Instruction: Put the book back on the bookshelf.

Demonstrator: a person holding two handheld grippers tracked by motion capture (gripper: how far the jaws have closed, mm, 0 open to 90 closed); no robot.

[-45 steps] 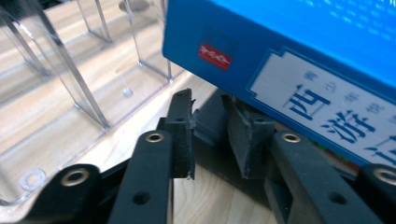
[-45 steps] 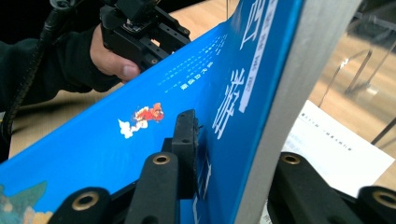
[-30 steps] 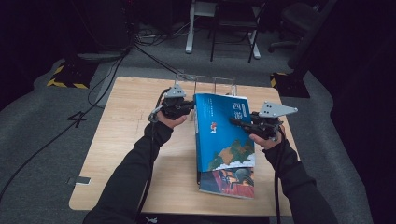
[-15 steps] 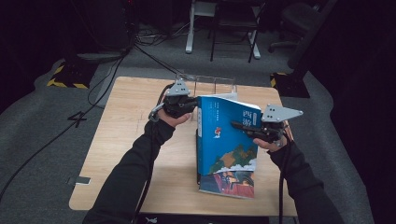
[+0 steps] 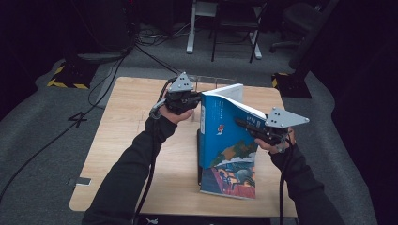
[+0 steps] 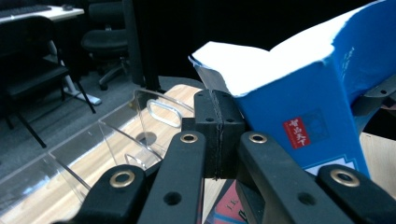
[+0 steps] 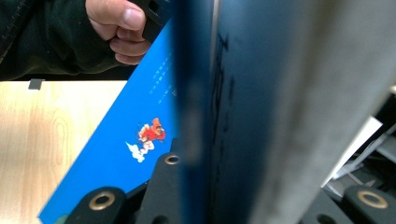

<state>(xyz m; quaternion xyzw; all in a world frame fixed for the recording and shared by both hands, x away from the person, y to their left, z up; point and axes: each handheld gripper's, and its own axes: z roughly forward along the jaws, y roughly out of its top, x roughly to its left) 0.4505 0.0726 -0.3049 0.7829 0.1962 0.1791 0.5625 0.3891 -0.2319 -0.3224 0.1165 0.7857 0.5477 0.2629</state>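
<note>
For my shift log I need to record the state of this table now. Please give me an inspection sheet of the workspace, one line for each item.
Surface: wooden table, bare around the books.
Job's things: blue book raised on its edge, cover partly open; a second book lies flat under it.
Clutter: clear plastic rack at the far edge.
Grippers: left hand-held gripper at the book's spine, jaws closed together; right hand-held gripper clamped on the cover's free edge.
Cables: one from each gripper runs down along the sleeve; more cables on the floor.
Surroundings: grey carpet, chairs behind the table, yellow-black striped bases, a floor mark "4".
</note>
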